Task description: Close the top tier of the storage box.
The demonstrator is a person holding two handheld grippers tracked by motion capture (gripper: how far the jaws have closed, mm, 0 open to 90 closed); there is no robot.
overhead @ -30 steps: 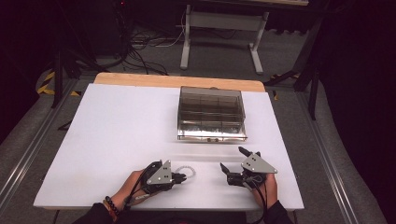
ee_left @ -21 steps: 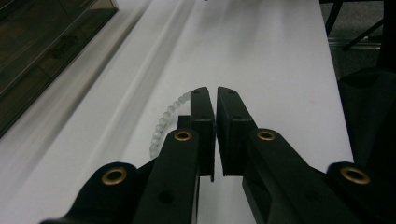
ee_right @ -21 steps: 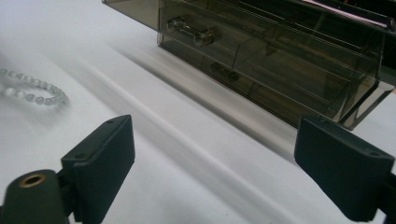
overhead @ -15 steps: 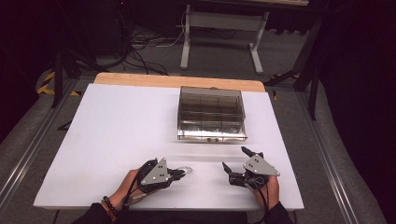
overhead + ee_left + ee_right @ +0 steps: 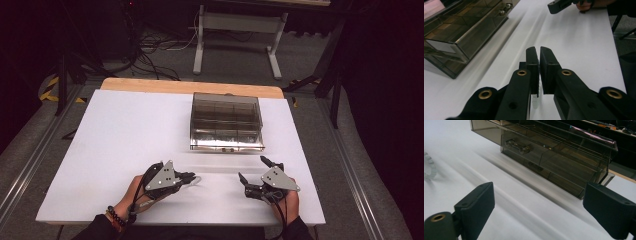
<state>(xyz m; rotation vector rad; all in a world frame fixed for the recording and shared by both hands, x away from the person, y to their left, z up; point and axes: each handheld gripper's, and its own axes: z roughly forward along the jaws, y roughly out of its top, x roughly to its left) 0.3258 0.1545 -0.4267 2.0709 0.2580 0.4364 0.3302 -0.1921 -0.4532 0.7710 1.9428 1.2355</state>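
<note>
The left tongs [image 5: 191, 177] lie low on the white bench [image 5: 100, 150], at the near edge of it, and their jaws are closed on a small clear beaded ring [image 5: 196, 179]. In the left gripper view the two black jaws stand almost together, with only a thin slit between them, and a piece of the clear ring [image 5: 535, 100] shows low in that slit, pinched between the pads. In the high view the rest of the ring comes out in front of the jaw tips and lies flat on the bench, touching it. The person's left hand [image 5: 131, 192] holds the body of these tongs from behind, and a dark bead bracelet [image 5: 116, 218] sits on that wrist.

The right tongs [image 5: 253, 172] rest well apart from the left ones, on the same near strip of the bench, and their jaws stand wide with nothing between them. In the right gripper view the two pads [image 5: 477, 205] are far from each other and bare white bench shows in the gap. At the left edge of that view a part of the beaded ring [image 5: 430, 167] is seen.

Beyond both tongs, nearer to the right ones, stands a smoky clear plastic box [image 5: 226, 122] with inner compartments and a small metal latch [image 5: 517, 145] on its near wall. Its lid is down. The ring is well apart from this box.
</note>
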